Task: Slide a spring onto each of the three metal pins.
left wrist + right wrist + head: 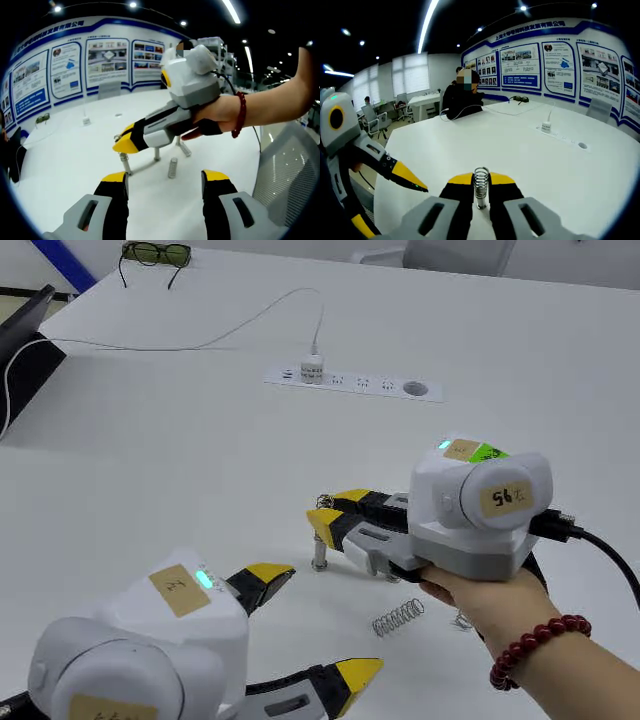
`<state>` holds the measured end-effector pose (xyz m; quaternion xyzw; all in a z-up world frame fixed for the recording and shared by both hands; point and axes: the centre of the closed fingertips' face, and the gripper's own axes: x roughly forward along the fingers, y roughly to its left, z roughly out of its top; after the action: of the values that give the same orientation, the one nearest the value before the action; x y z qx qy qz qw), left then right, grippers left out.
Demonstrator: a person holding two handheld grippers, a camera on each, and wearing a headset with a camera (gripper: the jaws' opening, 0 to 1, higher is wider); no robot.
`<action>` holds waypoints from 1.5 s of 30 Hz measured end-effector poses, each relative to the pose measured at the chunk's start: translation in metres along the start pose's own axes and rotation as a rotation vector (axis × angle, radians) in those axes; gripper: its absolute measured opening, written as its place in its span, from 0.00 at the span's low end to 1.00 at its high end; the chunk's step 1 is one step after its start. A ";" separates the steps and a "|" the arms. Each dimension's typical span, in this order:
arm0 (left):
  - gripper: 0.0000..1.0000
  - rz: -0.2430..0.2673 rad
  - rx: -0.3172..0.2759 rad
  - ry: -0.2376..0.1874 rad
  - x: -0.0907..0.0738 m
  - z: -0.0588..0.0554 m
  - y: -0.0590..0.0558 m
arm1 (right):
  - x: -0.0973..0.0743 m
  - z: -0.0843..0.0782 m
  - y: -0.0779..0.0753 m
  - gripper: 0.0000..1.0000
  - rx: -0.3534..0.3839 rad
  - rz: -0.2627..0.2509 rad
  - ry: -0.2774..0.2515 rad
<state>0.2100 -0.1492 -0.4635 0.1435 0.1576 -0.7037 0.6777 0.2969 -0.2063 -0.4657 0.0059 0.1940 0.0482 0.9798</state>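
Right gripper (328,510) is out over the middle of the white table (180,460), jaws pointing to 9 o'clock in the head view. It is held by a hand (480,595) with a red bead bracelet (535,645) on the wrist. Its yellow tips are pinched almost together on a spring (481,181). The right gripper view has it upright between the pads, coils plain to see.

Straight under it, at 6 o'clock, a metal pin (320,558) stands upright on the table. Spring and pin line up, but whether the bottom coil is over the pin's top, I can't tell.

Left gripper (335,618) hangs at 6 o'clock of the right one's tips, its body off toward 8. Its jaws are spread wide with nothing between them, aimed at the pins.

At 4 o'clock of the standing pin, a loose spring (398,617) lies flat on the table, near the right gripper's body. In the left gripper view a second pin (157,154) stands beneath the right gripper, just beyond that loose spring.

Out at 12 o'clock sits a white power strip (355,383) with a charger (313,368) plugged in, its cable trailing toward 10. A pair of glasses (156,253) rests at the far edge, around 11.
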 end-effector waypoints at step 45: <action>0.58 0.002 0.000 0.011 -0.002 -0.002 0.001 | 0.013 -0.041 0.003 0.14 -0.017 -0.019 0.132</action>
<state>0.2106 -0.1465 -0.4648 0.1477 0.1612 -0.7021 0.6777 0.2928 -0.2021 -0.5081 -0.0077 0.2579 0.0410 0.9653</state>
